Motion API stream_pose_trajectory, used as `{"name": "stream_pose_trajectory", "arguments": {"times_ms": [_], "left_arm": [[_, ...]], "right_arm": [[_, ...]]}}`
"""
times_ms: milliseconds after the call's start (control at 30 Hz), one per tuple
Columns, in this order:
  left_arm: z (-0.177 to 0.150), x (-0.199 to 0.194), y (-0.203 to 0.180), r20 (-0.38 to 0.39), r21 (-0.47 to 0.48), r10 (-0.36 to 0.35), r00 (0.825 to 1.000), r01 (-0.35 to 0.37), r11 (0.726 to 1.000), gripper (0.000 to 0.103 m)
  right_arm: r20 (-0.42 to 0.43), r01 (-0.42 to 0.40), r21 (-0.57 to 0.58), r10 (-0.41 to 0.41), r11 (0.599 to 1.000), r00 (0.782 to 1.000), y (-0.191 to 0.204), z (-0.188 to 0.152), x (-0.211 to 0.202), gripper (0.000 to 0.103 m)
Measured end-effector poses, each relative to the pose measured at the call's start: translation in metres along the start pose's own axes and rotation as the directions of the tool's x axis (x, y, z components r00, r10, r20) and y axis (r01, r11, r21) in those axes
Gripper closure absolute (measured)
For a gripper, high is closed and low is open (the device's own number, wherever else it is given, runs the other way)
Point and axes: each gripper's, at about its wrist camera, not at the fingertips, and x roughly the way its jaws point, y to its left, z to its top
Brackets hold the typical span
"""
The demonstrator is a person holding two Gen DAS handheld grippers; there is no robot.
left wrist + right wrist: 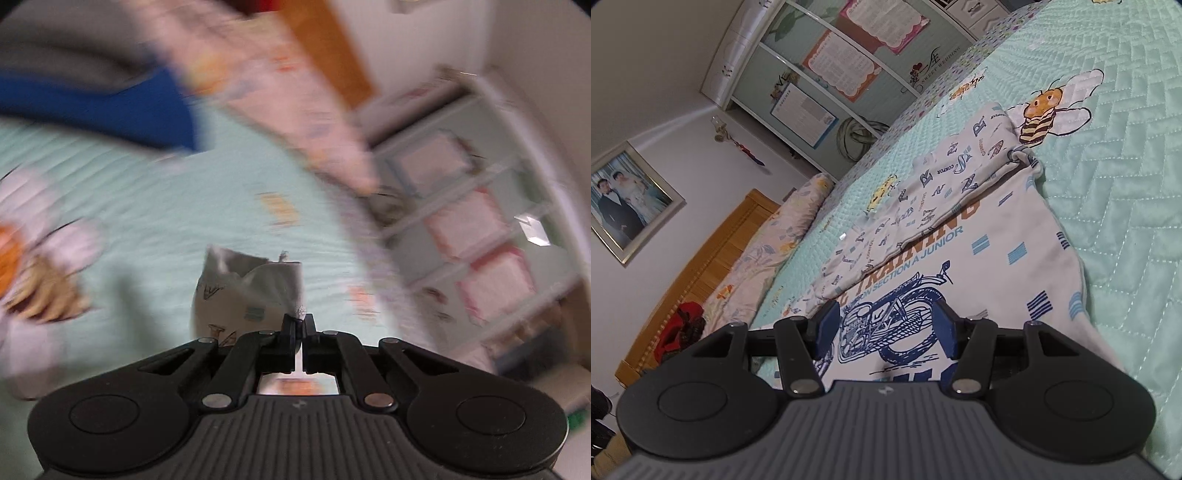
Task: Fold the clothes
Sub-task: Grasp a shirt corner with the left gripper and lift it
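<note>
The left gripper point(300, 325) is clamped on a corner of the printed shirt point(243, 295). The right gripper point(886, 328) is held half open, empty, over the shirt point(960, 266) spread on the green bedspread point(1108, 166), near a floral pillow point(798, 206) beside the wooden headboard point(713, 258).

Left gripper point(300, 322) jaws pinched together on cloth; right gripper point(886, 328) jaws apart.

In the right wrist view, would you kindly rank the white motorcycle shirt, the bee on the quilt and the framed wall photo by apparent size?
1. White motorcycle shirt, clearly largest, though nearest the camera.
2. and 3. Framed wall photo and bee look alike; left unranked.
</note>
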Motion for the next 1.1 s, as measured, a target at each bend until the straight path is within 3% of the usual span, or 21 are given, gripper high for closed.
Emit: {"name": "stream_pose_trajectory", "arguments": {"times_ms": [100,167,300,433,500,600,700,800,867,933,1100], "left_arm": [[0.001,-0.012,-0.061,-0.001,0.107,-0.124,0.992,0.123,0.987,0.101],[-0.008,-0.013,-0.101,-0.041,0.174,-0.169,0.985,0.174,0.969,0.101],[-0.046,-0.001,-0.173,-0.138,0.324,-0.192,0.972,0.227,0.918,0.101],[-0.11,0.017,-0.234,-0.234,0.435,-0.195,0.952,0.282,0.855,0.101],[-0.153,0.024,-0.263,-0.287,0.515,-0.191,0.939,0.319,0.795,0.101],[-0.23,0.035,-0.294,-0.403,0.638,-0.169,0.899,0.409,0.652,0.1],[-0.317,0.052,-0.306,-0.555,0.691,-0.094,0.827,0.521,0.501,0.1],[-0.396,0.074,-0.3,-0.657,0.71,0.053,0.752,0.593,0.379,0.1],[-0.435,0.078,-0.291,-0.67,0.729,0.13,0.731,0.615,0.302,0.1],[-0.449,0.081,-0.28,-0.669,0.738,0.159,0.727,0.623,0.258,0.1],[-0.456,0.074,-0.273,-0.644,0.763,0.173,0.745,0.612,0.206,0.1]], "right_arm": [[0.01,-0.028,0.029,0.028,0.999,1.0,-0.005,0.002,-0.001,0.046],[0.017,-0.049,0.047,0.048,0.998,0.999,-0.008,0.002,-0.003,0.046],[0.03,-0.12,0.098,0.117,0.988,0.993,-0.019,0.005,-0.007,0.046],[0.039,-0.205,0.149,0.201,0.967,0.979,-0.032,0.007,-0.011,0.046],[0.047,-0.241,0.178,0.237,0.954,0.97,-0.038,0.008,-0.013,0.046],[0.053,-0.279,0.213,0.274,0.936,0.96,-0.043,0.01,-0.014,0.046],[0.056,-0.308,0.242,0.303,0.92,0.951,-0.048,0.01,-0.014,0.046],[0.059,-0.329,0.266,0.326,0.906,0.944,-0.052,0.01,-0.015,0.046],[0.06,-0.341,0.278,0.338,0.898,0.939,-0.054,0.009,-0.016,0.046],[0.06,-0.349,0.289,0.347,0.892,0.936,-0.056,0.009,-0.016,0.046],[0.055,-0.357,0.299,0.357,0.885,0.932,-0.057,0.008,-0.016,0.046]]}}
